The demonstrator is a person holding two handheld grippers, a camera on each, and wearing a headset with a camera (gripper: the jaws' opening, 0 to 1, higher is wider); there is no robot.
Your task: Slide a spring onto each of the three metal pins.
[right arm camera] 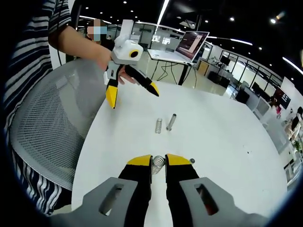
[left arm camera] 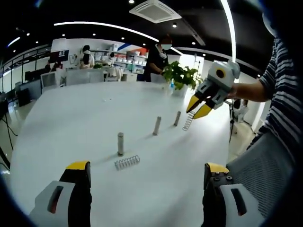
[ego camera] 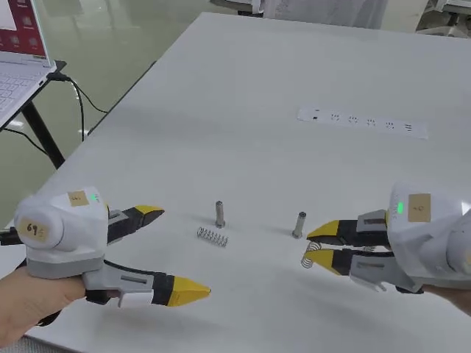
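Two short metal pins stand upright on the white table, one (ego camera: pixel 219 213) at the centre and one (ego camera: pixel 299 224) to its right. In the left gripper view three pins stand in a row: near (left arm camera: pixel 120 143), middle (left arm camera: pixel 156 126) and far (left arm camera: pixel 177 118). A loose spring (ego camera: pixel 212 236) lies beside the centre pin. My right gripper (ego camera: pixel 318 245) is shut on another spring (ego camera: pixel 309 255), just right of the right-hand pin; that spring (right arm camera: pixel 157 164) sits between its yellow tips. My left gripper (ego camera: pixel 173 252) is open and holds nothing, left of the loose spring (left arm camera: pixel 127 162).
A white power strip (ego camera: pixel 362 123) lies further back on the table (ego camera: pixel 243 88). A laptop (ego camera: pixel 16 51) on a stand with a trailing cable sits off the table's left edge. A mesh chair (right arm camera: pixel 52 123) is behind me. People stand beyond the far end.
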